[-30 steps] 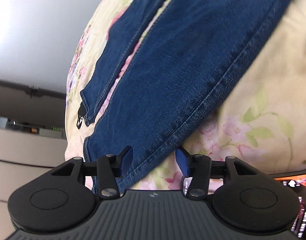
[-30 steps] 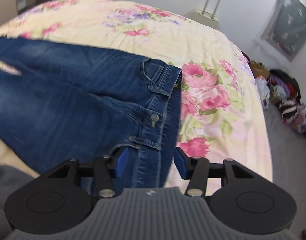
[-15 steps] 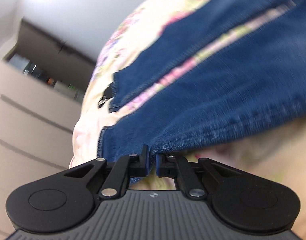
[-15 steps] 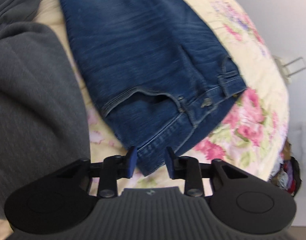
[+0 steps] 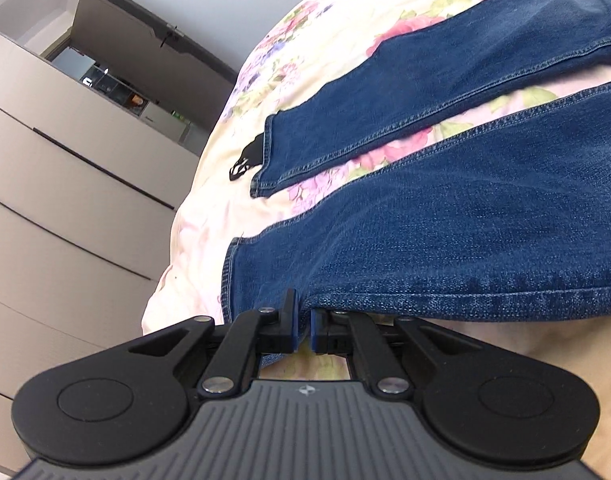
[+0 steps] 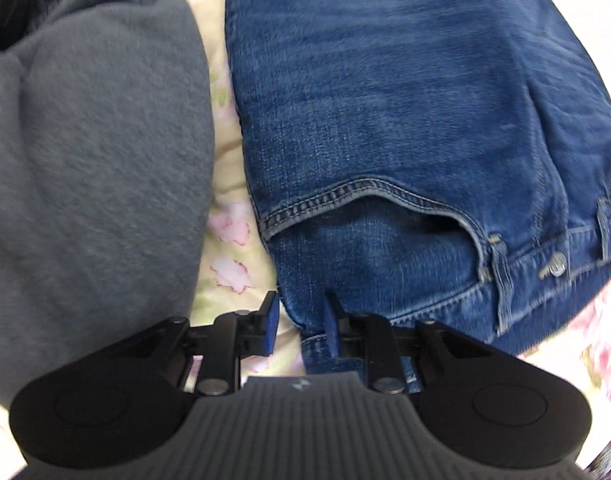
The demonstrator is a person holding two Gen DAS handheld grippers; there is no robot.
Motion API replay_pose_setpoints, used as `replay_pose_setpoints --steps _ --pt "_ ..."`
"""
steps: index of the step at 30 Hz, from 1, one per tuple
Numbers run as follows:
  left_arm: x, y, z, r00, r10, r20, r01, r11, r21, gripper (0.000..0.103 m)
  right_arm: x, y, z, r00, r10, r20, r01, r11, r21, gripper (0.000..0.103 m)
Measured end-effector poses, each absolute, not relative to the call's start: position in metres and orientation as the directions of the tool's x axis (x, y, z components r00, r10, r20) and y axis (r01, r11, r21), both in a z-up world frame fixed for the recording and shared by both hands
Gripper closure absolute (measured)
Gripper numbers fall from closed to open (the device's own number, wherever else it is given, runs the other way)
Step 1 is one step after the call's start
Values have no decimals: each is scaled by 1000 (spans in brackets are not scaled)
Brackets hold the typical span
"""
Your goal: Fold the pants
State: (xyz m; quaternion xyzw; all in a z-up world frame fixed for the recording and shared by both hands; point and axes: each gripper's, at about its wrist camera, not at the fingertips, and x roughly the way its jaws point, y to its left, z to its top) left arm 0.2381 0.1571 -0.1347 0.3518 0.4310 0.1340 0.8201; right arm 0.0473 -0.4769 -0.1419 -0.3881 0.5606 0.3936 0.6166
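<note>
Since half a second ago the left gripper (image 5: 302, 322) has kept its narrow pinch on the hem corner of the blue denim jeans (image 5: 465, 232), while its view has swung so that the beige drawer cabinet (image 5: 65, 200) fills the left side of the frame. The right gripper (image 6: 299, 322) has closed in on the waistband corner of the jeans (image 6: 405, 120), its blue-padded fingers (image 6: 270, 322) now partly open, one on either side of the denim edge at lower centre, not visibly clamped.

The jeans lie spread on the cream floral bedsheet (image 5: 325, 40). In the left view both legs run from the upper right toward the centre, the nearer leg's hem caught between the almost closed jaws and the farther leg's hem lying flat at centre. In the right view the pocket opening and the metal waist button (image 6: 556, 267) show at right, and a grey fleece garment (image 6: 93, 160) fills the left of the frame, just beside the jeans.
</note>
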Motion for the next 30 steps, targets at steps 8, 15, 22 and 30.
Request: replay_pose_setpoints --steps 8,15,22,30 --pt "248 155 -134 572 544 -614 67 715 696 98 48 -464 -162 57 18 -998 -942 331 -48 83" --pt "248 155 -132 574 541 -615 66 718 693 98 48 -429 -152 23 -68 -997 -963 266 -41 76" --pt "252 161 -129 580 526 -622 30 749 662 98 50 -405 -126 39 66 -997 -927 376 -12 45" --pt "262 160 -105 600 491 -632 -35 805 592 98 81 -419 -140 -25 85 -996 -847 527 67 45"
